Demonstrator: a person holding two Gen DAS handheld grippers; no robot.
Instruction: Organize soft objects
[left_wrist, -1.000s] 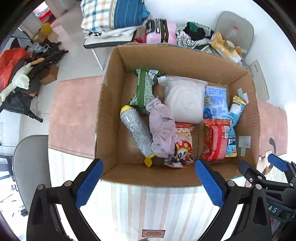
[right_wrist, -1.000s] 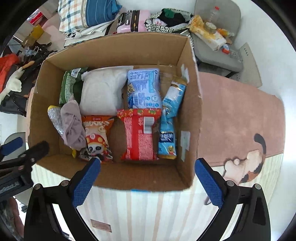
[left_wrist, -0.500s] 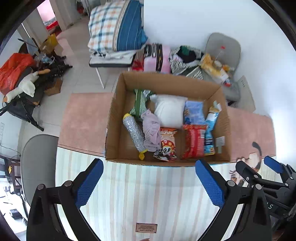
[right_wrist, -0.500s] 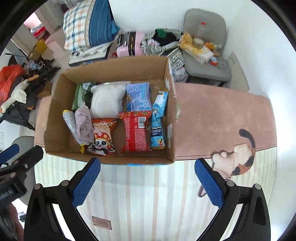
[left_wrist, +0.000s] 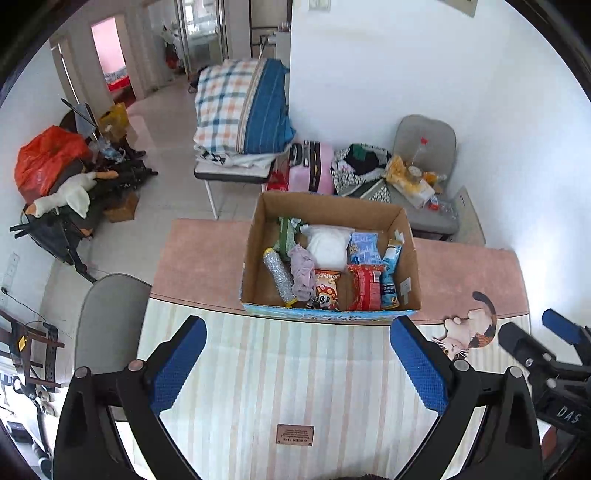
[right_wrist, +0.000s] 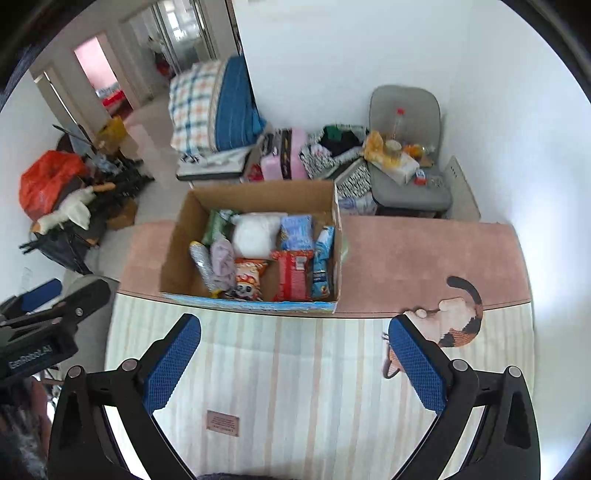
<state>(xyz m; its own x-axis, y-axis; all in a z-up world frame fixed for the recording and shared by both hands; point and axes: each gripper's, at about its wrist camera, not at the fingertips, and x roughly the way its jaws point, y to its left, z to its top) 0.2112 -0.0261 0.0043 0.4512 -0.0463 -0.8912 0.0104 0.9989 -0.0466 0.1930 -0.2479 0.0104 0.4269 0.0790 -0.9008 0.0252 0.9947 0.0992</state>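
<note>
Compared with one second ago, both tongs are seen drawn well back and raised; the cardboard box (left_wrist: 330, 258) appears smaller and the room is exposed. The left tongs (left_wrist: 298, 362) and right tongs (right_wrist: 294, 356) are held wide apart, empty. One box is counted on the bench (left_wrist: 199, 258), holding, left to right, one silver roll (left_wrist: 277, 274), one lilac cloth (left_wrist: 302, 272), one white pouch (left_wrist: 328, 245) and five snack packets. A striped mat (left_wrist: 295, 376) covers the near bench; a tiled floor (left_wrist: 166, 147) and white walls are seen beyond.
</note>
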